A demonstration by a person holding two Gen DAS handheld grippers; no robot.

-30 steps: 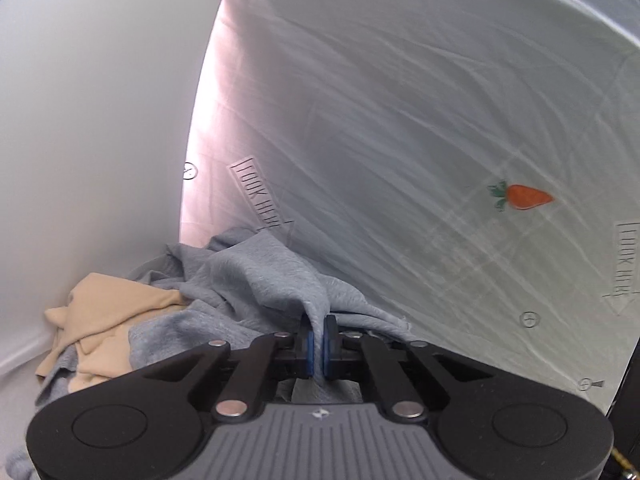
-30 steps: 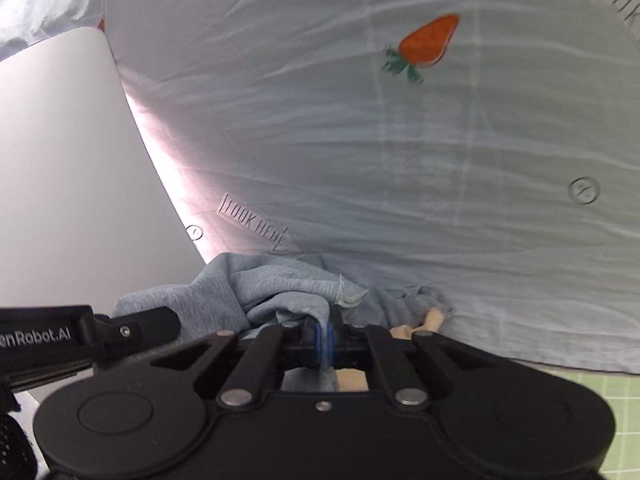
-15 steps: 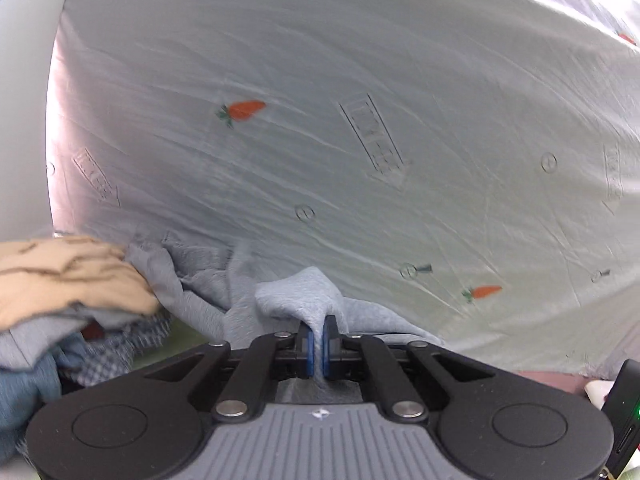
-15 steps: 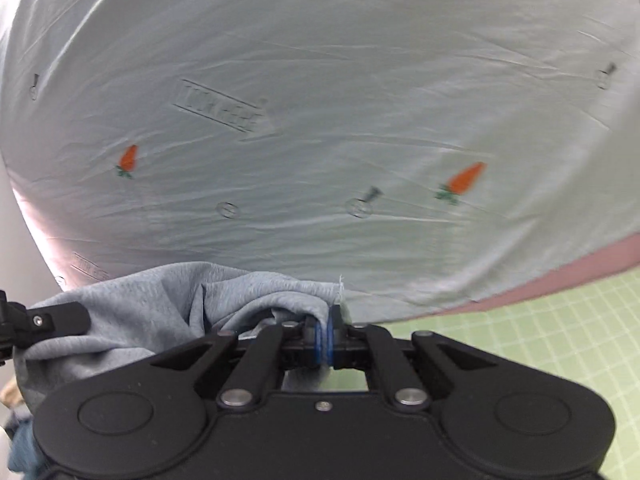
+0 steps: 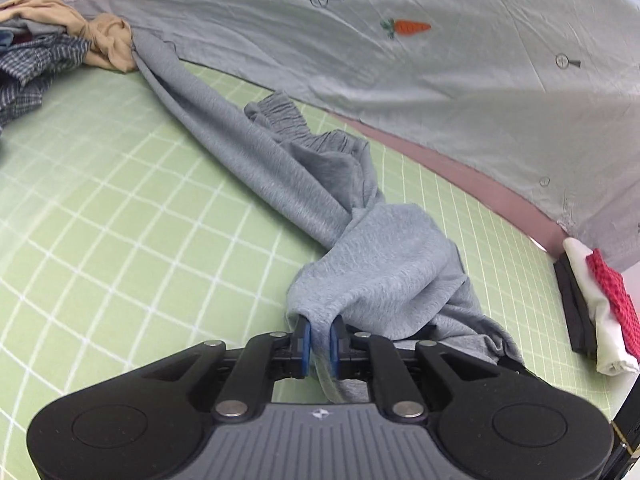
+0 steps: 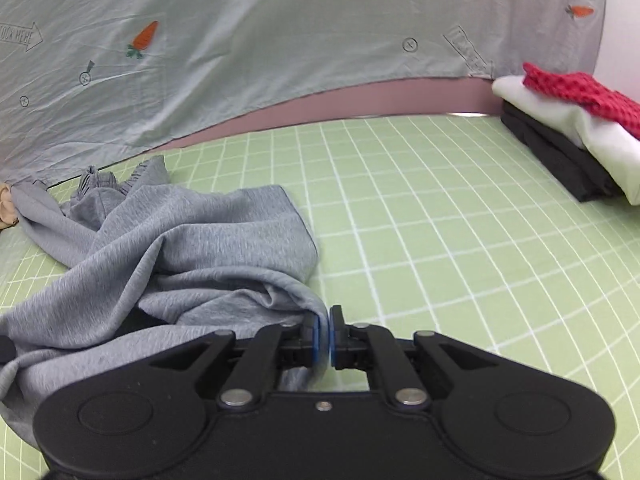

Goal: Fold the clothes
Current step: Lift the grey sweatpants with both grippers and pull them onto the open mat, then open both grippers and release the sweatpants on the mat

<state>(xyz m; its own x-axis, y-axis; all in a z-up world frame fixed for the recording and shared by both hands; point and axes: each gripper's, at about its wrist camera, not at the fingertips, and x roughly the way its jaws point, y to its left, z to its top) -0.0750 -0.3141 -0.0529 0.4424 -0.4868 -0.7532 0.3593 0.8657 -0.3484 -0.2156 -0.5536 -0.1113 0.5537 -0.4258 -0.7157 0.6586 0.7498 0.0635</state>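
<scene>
Left gripper (image 5: 319, 330): low over the green grid mat (image 5: 120, 220), pointing toward its far edge; blue pads (image 5: 305, 340) pinched together on a fold of the grey garment (image 5: 376, 264).
Right gripper (image 6: 324, 330): also low over the mat, aimed at the far edge; pads nearly touching, nipping a thin edge of the same garment, which trails off to its left.
Hands, arms: out of sight in both views.

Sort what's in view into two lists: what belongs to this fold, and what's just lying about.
In the job:
grey garment
left gripper, shut on it
right gripper, shut on it
green grid mat

Lying about:
folded stack
unfolded pile
carrot-print sheet
</scene>
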